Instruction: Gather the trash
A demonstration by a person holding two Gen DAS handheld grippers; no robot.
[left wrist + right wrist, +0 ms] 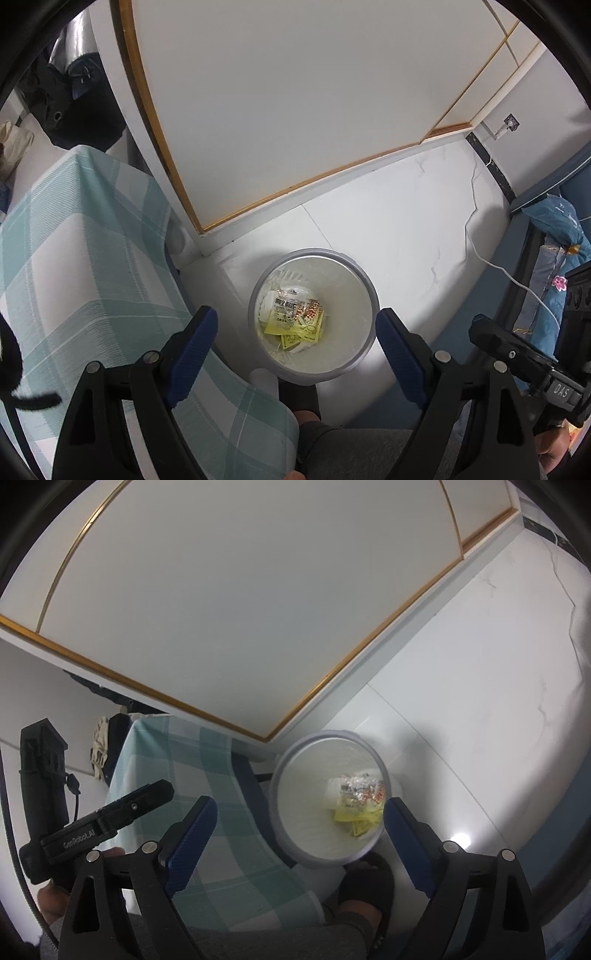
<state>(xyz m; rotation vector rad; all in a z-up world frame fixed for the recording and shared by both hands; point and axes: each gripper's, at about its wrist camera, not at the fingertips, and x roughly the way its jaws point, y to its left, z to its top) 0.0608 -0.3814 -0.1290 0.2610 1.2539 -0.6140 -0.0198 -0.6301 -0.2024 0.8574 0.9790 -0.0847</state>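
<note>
A round grey waste bin (364,280) stands on the white floor below both grippers; in the right wrist view the bin (295,768) sits just right of centre. Inside lie yellow and printed wrappers (295,317), also seen as wrappers (360,801) in the right wrist view. My left gripper (295,328) hangs above the bin with its blue-padded jaws wide apart and nothing between them. My right gripper (301,819) is likewise open and empty over the bin's near rim. The other gripper's black body (517,354) shows at the right, and again at the left as a black body (107,819).
A table with a teal checked cloth (81,266) stands left of the bin, seen too as the cloth (192,768). A white gold-trimmed cabinet (280,103) rises behind. A white cable (476,236) runs over the floor. A blue bedding pile (554,266) lies right. A person's foot (365,893) rests near the bin.
</note>
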